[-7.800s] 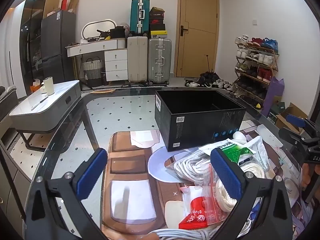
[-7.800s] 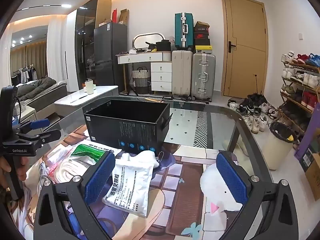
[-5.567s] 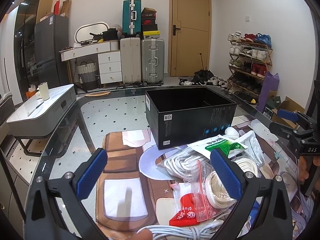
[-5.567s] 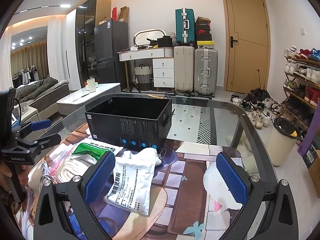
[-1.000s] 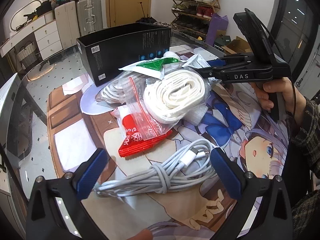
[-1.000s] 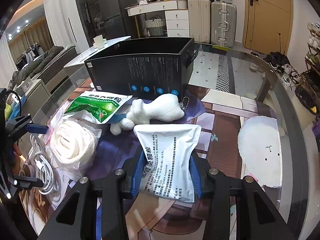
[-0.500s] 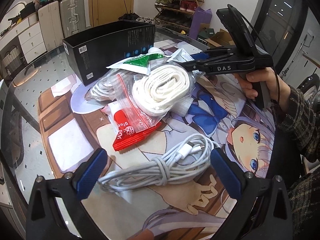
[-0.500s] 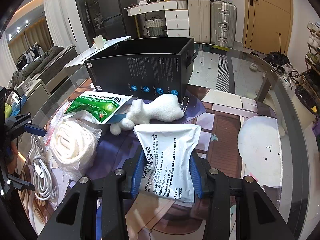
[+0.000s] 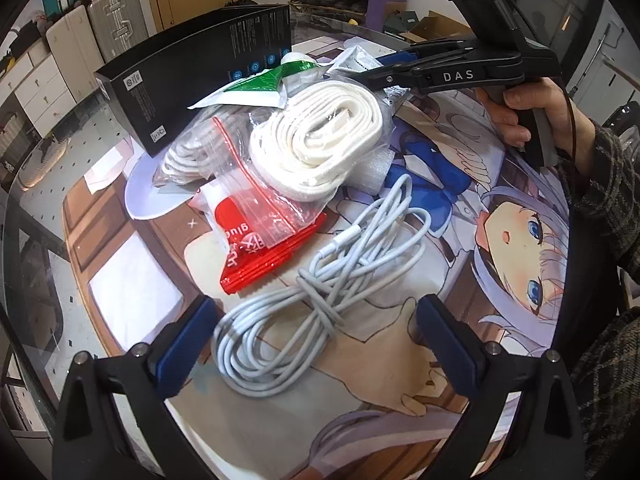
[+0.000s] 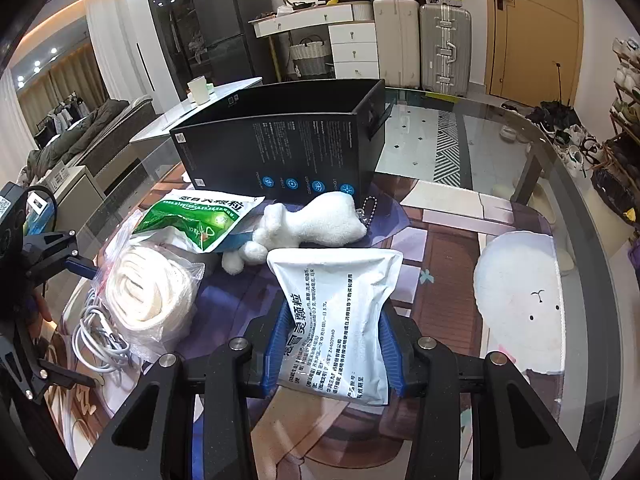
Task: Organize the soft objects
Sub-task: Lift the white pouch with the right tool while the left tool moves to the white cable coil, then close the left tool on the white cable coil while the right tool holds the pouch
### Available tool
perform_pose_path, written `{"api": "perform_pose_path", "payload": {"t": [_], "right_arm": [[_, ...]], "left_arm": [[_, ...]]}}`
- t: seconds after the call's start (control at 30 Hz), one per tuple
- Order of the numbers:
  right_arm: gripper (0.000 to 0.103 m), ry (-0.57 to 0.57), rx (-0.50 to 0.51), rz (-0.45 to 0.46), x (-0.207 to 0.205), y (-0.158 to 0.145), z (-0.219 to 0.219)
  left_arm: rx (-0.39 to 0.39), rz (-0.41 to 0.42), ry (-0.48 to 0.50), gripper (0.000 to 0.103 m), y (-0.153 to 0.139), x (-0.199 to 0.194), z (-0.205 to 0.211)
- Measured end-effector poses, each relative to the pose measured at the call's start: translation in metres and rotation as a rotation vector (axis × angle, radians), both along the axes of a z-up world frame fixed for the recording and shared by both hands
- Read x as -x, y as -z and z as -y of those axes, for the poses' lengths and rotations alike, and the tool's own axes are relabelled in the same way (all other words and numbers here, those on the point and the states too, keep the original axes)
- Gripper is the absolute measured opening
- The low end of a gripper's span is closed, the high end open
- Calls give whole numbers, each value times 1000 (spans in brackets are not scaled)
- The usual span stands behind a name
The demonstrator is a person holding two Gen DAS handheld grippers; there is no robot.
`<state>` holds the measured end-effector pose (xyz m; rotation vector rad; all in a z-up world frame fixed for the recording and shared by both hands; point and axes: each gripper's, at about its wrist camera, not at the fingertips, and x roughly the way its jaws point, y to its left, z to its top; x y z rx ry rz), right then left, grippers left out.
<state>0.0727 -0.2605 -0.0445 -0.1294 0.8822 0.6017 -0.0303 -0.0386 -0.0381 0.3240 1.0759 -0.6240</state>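
From the left wrist camera, the left gripper (image 9: 312, 340) hung over a bundle of grey-white cable (image 9: 320, 296) lying on the printed table mat (image 9: 500, 280); its blue pads stood wide to either side of the bundle without touching it, and they were drawing together. This view alone showed a red packet (image 9: 256, 248) under a clear zip bag and the hand (image 9: 532, 116) gripping the right tool's handle. Behind lay a bagged coil of white strap (image 9: 320, 144) and the black box (image 9: 192, 76). From the right wrist camera, the right gripper (image 10: 334, 344) was pinched on a white medicine pouch (image 10: 336, 312), which sat flat on the mat. Only here could one see the white plush toy (image 10: 312, 224) just before the box (image 10: 288, 148), the printed face of the green-and-white pouch (image 10: 196, 216) resting on the strap coil (image 10: 148, 296), and a white round mat (image 10: 520, 300) off to the right.
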Motion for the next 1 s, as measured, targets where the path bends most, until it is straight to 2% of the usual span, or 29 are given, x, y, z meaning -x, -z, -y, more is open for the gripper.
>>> {"api": "perform_pose_path", "payload": {"t": [0.1,0.23,0.33,0.53,0.6,0.7,0.9,1.0], "right_arm": [[41,5,-11,3,3,-3,2],[41,-4,-15,10,7,-6,1],[41,-2,-39,26,9,-15,3],[41,2,-75,58,11,-33,3],[41,-1,-86,67,12,-39,1],[41,-3,-99,79,12,-46,0],[41,0,-109,90,12,-55,0],[41,3,-106,94,13,-59,1]], "left_arm": [[-6,13,-9,82,-3,-3,2],[-20,28,-19,79,-2,-4,3],[-18,35,-30,73,-3,-5,5],[-12,42,-51,58,-5,0,4],[-13,42,-65,48,-7,3,4],[-11,37,-92,40,-9,8,0],[-12,24,-162,29,-10,17,-9],[-1,20,-197,27,-11,21,-13]]}}
